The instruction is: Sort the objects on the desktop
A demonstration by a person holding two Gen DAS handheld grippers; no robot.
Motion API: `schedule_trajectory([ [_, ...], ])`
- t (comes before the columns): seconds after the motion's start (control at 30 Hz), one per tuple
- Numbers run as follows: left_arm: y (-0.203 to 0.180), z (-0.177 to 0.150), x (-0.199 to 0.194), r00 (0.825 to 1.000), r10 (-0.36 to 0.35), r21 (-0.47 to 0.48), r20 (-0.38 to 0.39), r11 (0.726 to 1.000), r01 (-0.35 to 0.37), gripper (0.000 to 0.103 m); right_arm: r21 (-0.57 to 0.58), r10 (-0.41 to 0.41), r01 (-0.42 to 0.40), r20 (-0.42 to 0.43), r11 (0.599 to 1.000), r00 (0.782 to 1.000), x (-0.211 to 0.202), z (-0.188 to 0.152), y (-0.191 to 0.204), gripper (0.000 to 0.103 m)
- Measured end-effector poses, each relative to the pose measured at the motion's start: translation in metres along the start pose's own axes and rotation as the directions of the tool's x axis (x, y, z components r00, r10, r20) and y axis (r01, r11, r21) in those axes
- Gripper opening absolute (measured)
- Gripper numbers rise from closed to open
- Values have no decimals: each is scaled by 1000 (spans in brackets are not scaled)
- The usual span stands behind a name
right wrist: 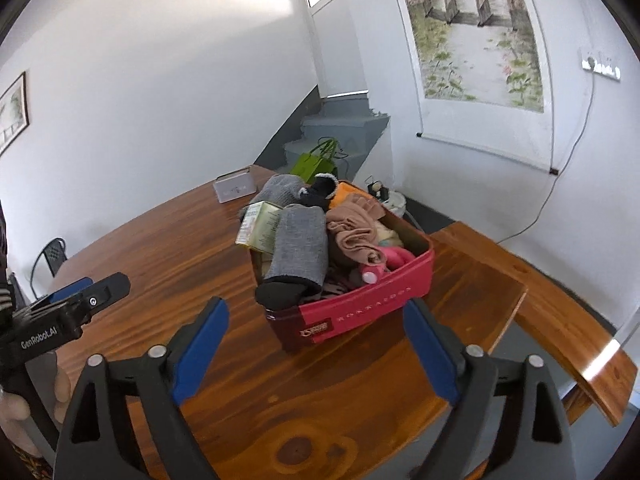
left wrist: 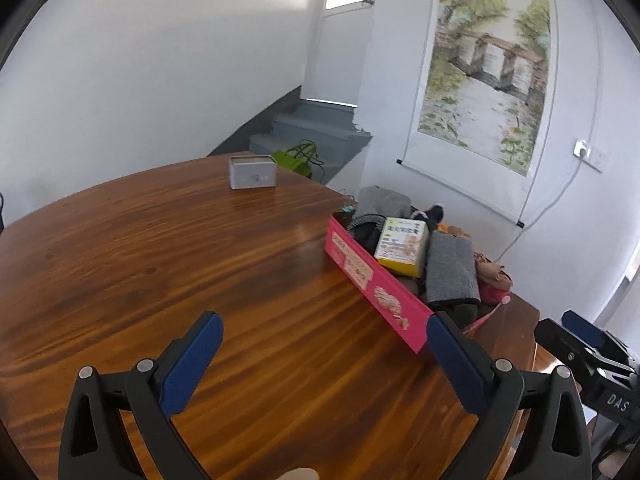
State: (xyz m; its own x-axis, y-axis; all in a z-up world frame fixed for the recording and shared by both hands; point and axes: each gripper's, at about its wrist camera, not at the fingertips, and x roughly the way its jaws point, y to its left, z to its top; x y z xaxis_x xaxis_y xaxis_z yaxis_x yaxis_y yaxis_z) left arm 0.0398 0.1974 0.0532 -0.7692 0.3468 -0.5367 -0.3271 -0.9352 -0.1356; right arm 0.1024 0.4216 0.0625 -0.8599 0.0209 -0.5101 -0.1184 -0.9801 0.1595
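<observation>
A pink-red box (right wrist: 360,312) stands on the wooden table (right wrist: 192,256), packed with grey socks (right wrist: 300,248), a yellow-green carton (right wrist: 260,224), beige cloth (right wrist: 356,228) and a black item (right wrist: 320,192). My right gripper (right wrist: 316,344) is open and empty just in front of the box. The box also shows in the left wrist view (left wrist: 376,292), with the carton (left wrist: 404,246) and a grey sock (left wrist: 450,272). My left gripper (left wrist: 324,360) is open and empty over bare table (left wrist: 180,248), left of the box. A small grey tin (left wrist: 253,172) sits at the far table edge.
The right gripper's body shows at the right edge of the left wrist view (left wrist: 592,360). A wooden bench (right wrist: 560,312) runs along the table's right side. A green bag (right wrist: 316,162) sits on grey stairs (right wrist: 340,128) behind. A scroll painting (left wrist: 488,60) hangs on the wall.
</observation>
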Motion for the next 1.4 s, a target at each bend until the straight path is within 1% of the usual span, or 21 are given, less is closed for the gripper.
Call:
schedule_trajectory([
  [0.07, -12, 0, 1, 1000, 22, 50, 9, 998, -22, 103, 5, -35, 34, 13, 999, 999, -2, -2, -6, 102],
  [0.17, -30, 1, 4, 998, 60, 125, 23, 990, -63, 103, 28, -65, 64, 25, 998, 998, -3, -3, -17, 102],
  [0.2, -36, 2, 6, 998, 63, 143, 20, 988, -65, 103, 37, -76, 75, 28, 996, 997, -4, -3, -20, 102],
  [0.3, -46, 6, 11, 1000, 30, 161, 10, 986, -31, 103, 50, -83, 81, 34, 995, 996, -8, -2, -28, 102],
  [0.4, -55, 11, 16, 1000, 7, 167, 2, 986, -8, 103, 30, -112, 110, 42, 993, 993, -11, -3, -30, 102],
  [0.47, -61, 13, 19, 1000, 7, 178, -3, 984, -6, 103, 16, -117, 117, 42, 993, 992, -11, -3, -30, 102],
  [0.53, -66, 16, 22, 1000, 7, 183, -7, 983, -6, 103, 11, -115, 115, 35, 993, 993, -9, -4, -31, 102],
  [0.83, -81, 21, 35, 999, -32, 178, -43, 983, 39, 103, 36, -113, 112, 18, 993, 993, -6, -7, -45, 102],
  [1.0, -90, 22, 36, 998, -52, 197, -45, 978, 59, 103, 39, -116, 116, 9, 992, 993, -5, -9, -51, 102],
  [1.23, -96, 22, 38, 997, -67, 199, -50, 977, 76, 103, 32, -112, 112, 8, 993, 994, -5, -9, -52, 102],
  [1.33, -96, 22, 36, 995, -89, 197, -34, 976, 94, 103, 20, -114, 114, 6, 993, 993, -4, -8, -50, 102],
  [1.4, -95, 22, 33, 997, -81, 194, -13, 978, 82, 103, 13, -115, 115, 2, 993, 993, -3, -9, -49, 102],
])
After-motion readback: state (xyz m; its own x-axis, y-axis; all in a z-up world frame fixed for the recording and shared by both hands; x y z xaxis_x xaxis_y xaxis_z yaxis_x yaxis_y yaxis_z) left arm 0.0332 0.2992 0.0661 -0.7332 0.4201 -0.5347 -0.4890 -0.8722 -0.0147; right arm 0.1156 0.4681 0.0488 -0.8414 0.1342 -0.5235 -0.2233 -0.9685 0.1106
